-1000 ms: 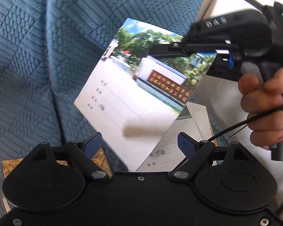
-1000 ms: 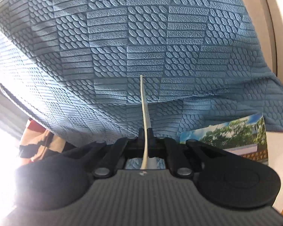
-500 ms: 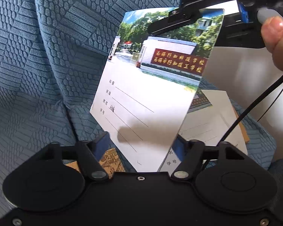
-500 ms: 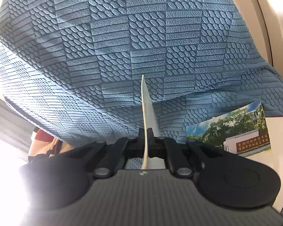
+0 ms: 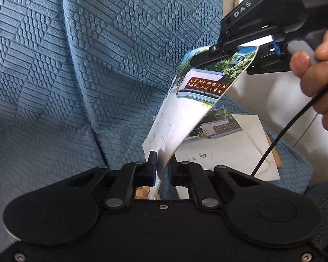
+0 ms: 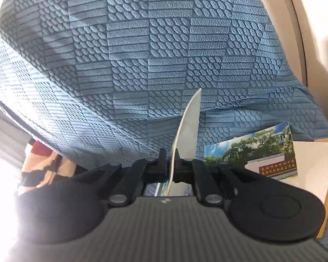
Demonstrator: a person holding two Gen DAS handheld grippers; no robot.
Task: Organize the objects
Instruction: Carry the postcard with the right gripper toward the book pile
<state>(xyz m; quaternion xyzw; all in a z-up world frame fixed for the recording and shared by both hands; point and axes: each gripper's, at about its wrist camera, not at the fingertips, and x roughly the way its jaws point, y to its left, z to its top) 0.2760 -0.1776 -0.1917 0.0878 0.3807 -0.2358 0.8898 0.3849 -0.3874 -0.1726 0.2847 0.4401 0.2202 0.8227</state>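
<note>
A thin notebook with a school-gate photo cover hangs in the air, bent in a curve. My right gripper is shut on its top edge. My left gripper is shut on its bottom edge. In the right wrist view the notebook shows edge-on, clamped in the right gripper. A second identical notebook lies flat on the blue sofa seat below, also in the right wrist view.
The blue textured sofa cover fills the background. A tan book lies under the flat notebook. A patterned brown item peeks under my left gripper. A white wall is at the right.
My left gripper has closed on the notebook's bottom edge; it was open before. The notebook now bends between both grippers, and the right gripper has shifted right.
</note>
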